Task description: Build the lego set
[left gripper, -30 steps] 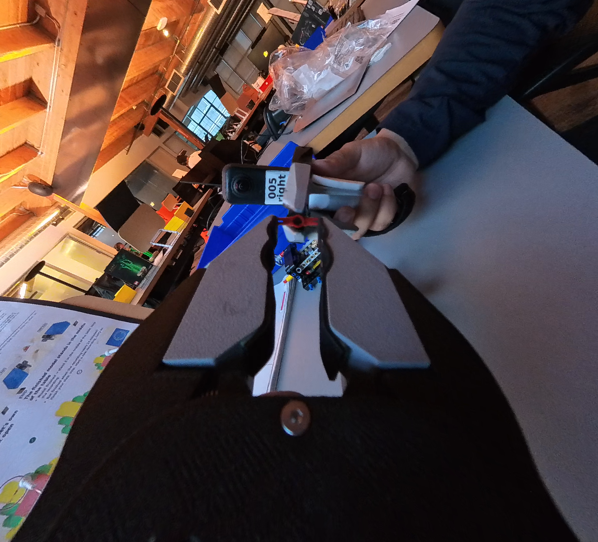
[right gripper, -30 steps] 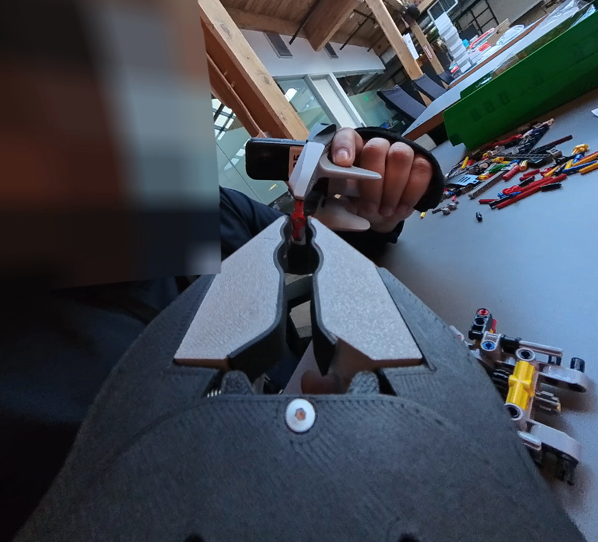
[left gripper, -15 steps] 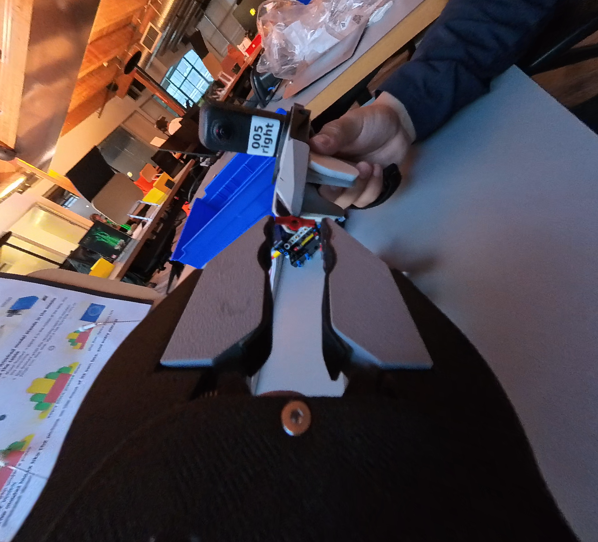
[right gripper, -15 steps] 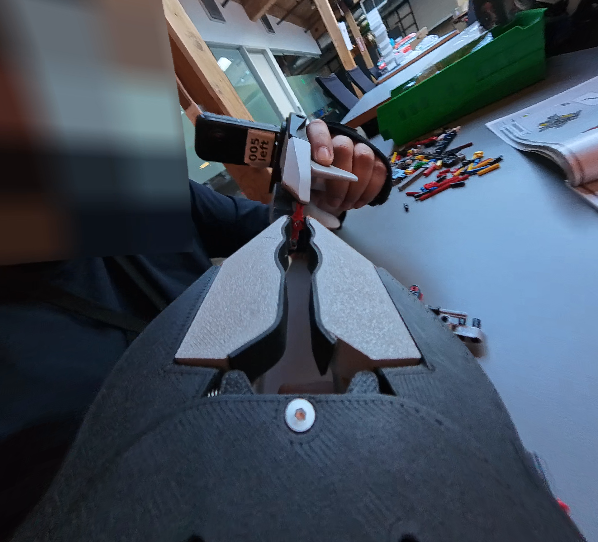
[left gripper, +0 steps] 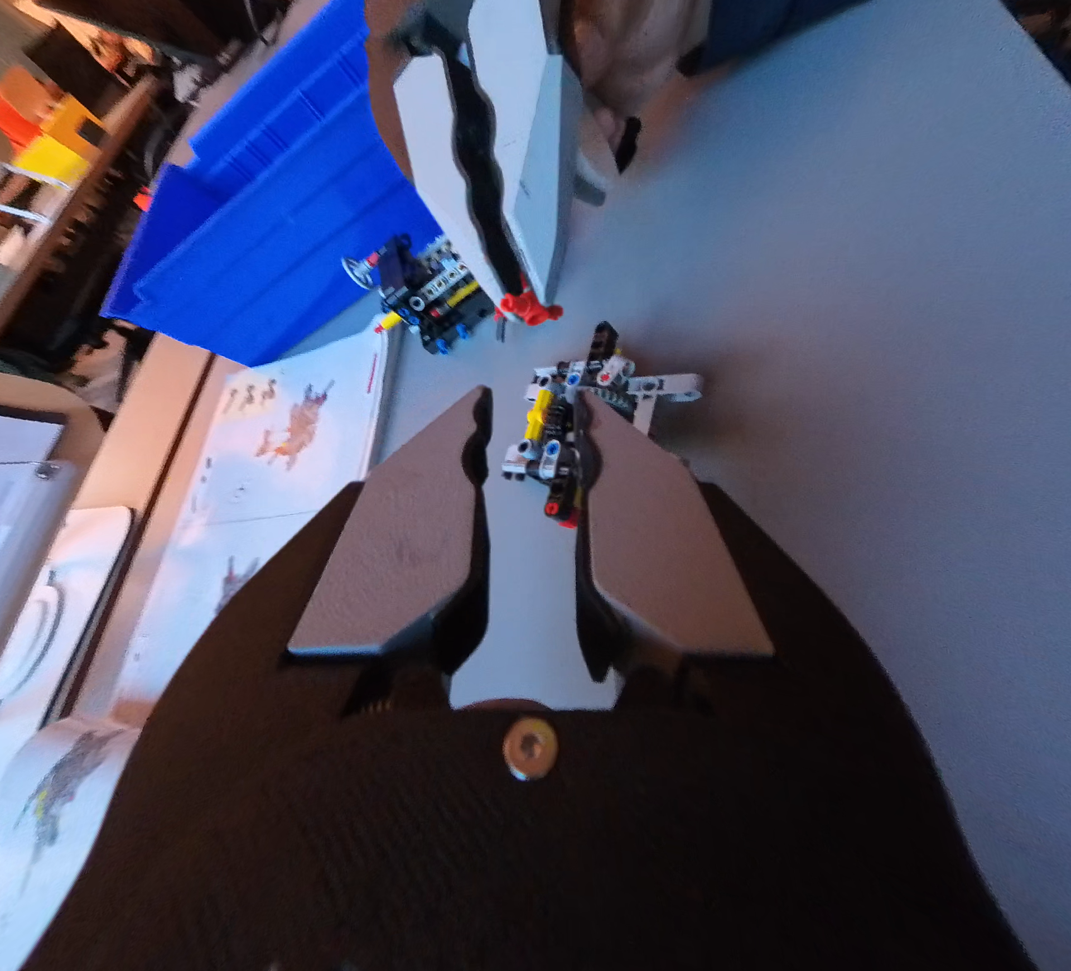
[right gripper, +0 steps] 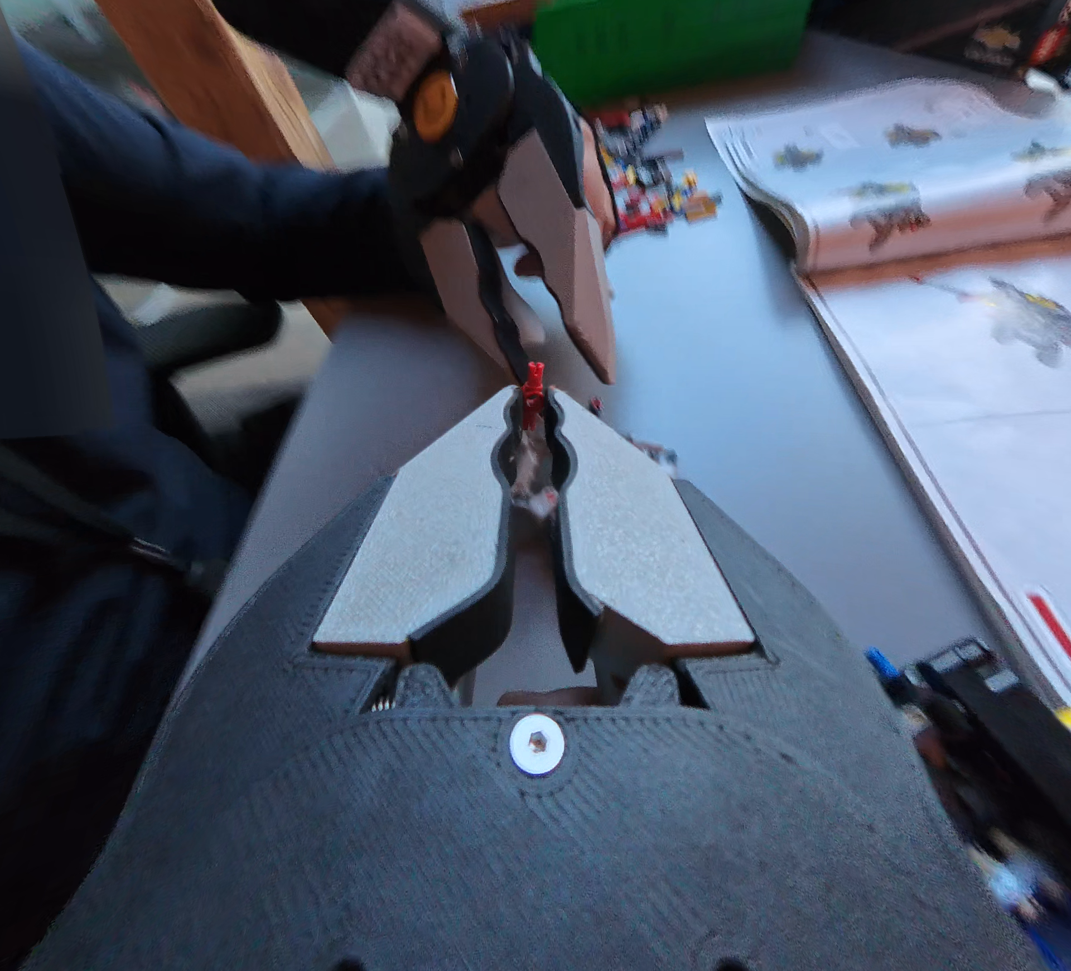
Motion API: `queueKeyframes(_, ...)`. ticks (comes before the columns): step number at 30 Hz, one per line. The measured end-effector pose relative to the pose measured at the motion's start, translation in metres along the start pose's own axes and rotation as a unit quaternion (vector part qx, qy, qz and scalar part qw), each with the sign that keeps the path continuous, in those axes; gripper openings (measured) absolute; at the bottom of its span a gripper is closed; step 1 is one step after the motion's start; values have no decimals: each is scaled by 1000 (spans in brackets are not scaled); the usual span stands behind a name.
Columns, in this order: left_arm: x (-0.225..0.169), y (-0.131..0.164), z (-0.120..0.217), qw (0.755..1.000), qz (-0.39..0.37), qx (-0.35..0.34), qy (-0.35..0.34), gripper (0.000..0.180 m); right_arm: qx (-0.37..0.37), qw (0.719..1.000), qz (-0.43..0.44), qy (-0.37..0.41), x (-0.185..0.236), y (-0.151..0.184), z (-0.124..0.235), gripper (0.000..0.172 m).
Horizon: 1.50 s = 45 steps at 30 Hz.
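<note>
- Left gripper [left gripper: 532,399]: nearest in the left wrist view, hanging just above the grey table [left gripper: 840,305]. Its fingers stand apart and clamp nothing.
- Grey assembly [left gripper: 542,439]: a small brick build of grey, black and yellow parts, lying on the table between the left fingers. It sits against the right finger [left gripper: 614,456]; a clear gap shows on the left side, so it is not gripped. The picture is blurred, and true contact at the right finger cannot be told.
- Red pin [right gripper: 532,403]: a small red connector clamped at the very tips of the right gripper [right gripper: 532,392], both pads pressing on it, its free end sticking out ahead. In the left wrist view the same pin [left gripper: 524,305] hangs just beyond the far end of the grey assembly, apart from it.
- Judgement on handling: the pin is held by little more than its waist, so it would probably twist under a sideways push. A straight, slow approach along its own axis suits it best, with the grey assembly steadied first.
- Black assembly [left gripper: 432,299]: a second build, farther off to the left, near the pin.
- Booklet [left gripper: 290,439]: open at left, beside the table edge.
- Blue bin [left gripper: 261,224]: far left, behind the black assembly.
- Green bin [right gripper: 678,33] and loose bricks [right gripper: 655,189]: far off in the right wrist view, blurred.
</note>
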<state>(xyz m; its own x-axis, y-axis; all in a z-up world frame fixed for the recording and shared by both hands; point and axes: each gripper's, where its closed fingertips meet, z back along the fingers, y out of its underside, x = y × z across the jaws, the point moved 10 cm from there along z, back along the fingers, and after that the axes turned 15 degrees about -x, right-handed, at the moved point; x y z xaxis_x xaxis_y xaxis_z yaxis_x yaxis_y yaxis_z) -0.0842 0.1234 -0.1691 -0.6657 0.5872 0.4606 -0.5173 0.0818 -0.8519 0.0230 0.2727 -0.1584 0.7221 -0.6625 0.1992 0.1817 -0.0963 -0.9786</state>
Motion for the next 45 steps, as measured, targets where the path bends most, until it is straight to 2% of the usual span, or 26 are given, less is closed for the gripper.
queueKeyframes(3, -3, 4, -5, 999, 23, 19, 22, 25, 55, 998, 22, 23, -1, 7, 1, 4)
queueKeyframes(11, -6, 17, -12, 994, 57, 69, 61, 31, 121, 990, 60, 44, -1, 13, 9, 4)
queueKeyframes(18, -2, 14, -3, 994, 67, 60, 61, 31, 157, 984, 73, 49, -4, 21, 12, 4)
queueKeyframes(23, -3, 19, -4, 992, 74, 80, 70, 32, 165, 982, 73, 51, -5, 25, 11, 4)
queueKeyframes(33, 1, 21, -10, 988, 117, 93, 42, 31, 178, 978, 87, 71, -11, 29, 13, 4)
queueKeyframes(45, 8, 24, -7, 986, 116, 118, 9, 31, 190, 973, 89, 95, -17, 33, 14, 4)
